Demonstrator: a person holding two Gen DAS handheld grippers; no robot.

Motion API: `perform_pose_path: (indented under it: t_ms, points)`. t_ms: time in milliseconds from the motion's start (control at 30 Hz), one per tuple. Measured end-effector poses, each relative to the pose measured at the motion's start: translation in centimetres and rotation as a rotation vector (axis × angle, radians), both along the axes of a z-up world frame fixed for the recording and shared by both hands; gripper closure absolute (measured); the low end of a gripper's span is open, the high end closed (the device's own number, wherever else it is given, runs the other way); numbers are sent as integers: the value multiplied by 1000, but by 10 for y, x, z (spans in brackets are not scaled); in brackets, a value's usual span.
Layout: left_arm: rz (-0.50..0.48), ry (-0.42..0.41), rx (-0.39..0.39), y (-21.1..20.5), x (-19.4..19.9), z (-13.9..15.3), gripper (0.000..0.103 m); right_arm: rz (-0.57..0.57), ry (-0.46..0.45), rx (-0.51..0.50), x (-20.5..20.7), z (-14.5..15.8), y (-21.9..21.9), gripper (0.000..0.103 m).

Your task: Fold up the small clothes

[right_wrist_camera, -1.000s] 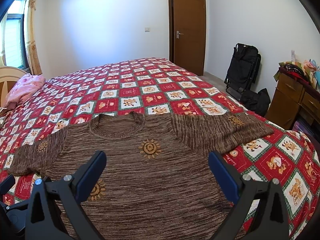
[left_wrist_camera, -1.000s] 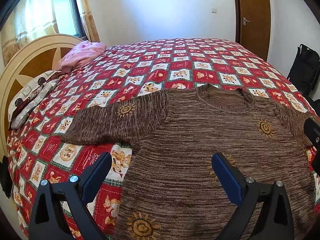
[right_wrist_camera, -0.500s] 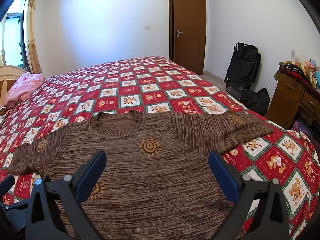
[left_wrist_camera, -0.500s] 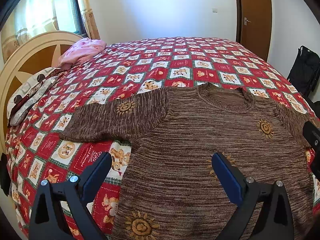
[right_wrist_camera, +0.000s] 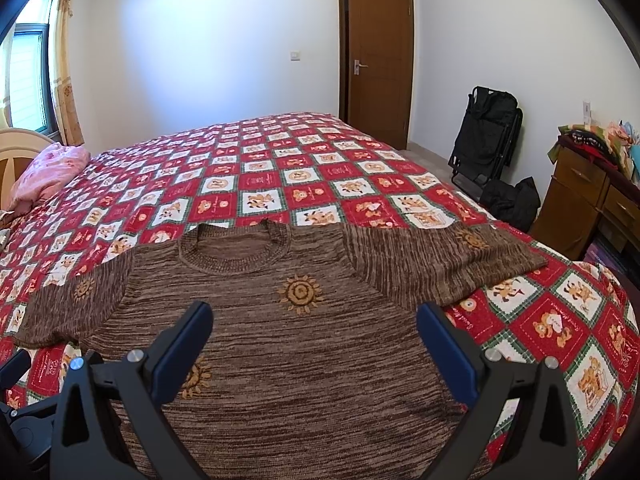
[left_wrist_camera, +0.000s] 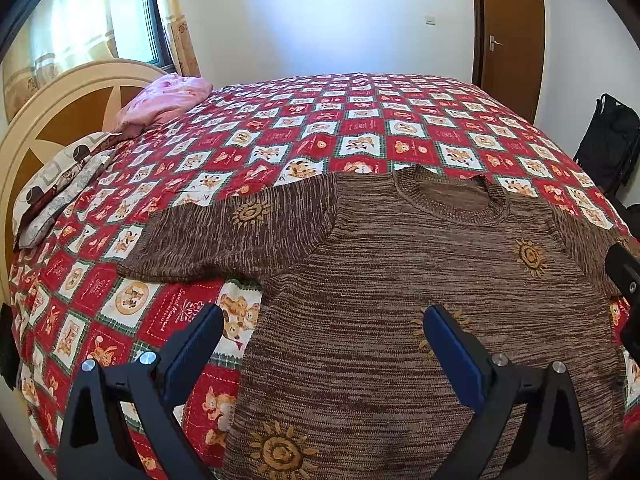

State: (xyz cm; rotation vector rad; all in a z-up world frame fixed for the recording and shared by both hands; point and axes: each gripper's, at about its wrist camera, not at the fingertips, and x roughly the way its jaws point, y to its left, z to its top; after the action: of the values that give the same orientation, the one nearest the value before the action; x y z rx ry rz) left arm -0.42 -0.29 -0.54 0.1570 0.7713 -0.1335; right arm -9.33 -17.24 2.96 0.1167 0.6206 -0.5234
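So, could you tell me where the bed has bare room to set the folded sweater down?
Free: the quilt beyond the sweater collar, up to the far edge. Crowded: the headboard side, with pink bedding and pillows.

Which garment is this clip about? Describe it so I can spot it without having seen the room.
Start from the big bed with its red and white teddy-bear quilt. Spread flat at its near edge, collar toward the far side, lies a brown knitted sweater with both sleeves out. Its orange sun motifs set it apart from the pink bundle by the headboard.
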Motion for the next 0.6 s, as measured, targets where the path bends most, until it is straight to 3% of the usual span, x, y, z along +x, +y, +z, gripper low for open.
perform_pose_path:
  t_ms: [600]
  points:
    - [13, 15, -9, 5, 5, -4, 3, 6, 17, -1, 4, -2, 2, 0]
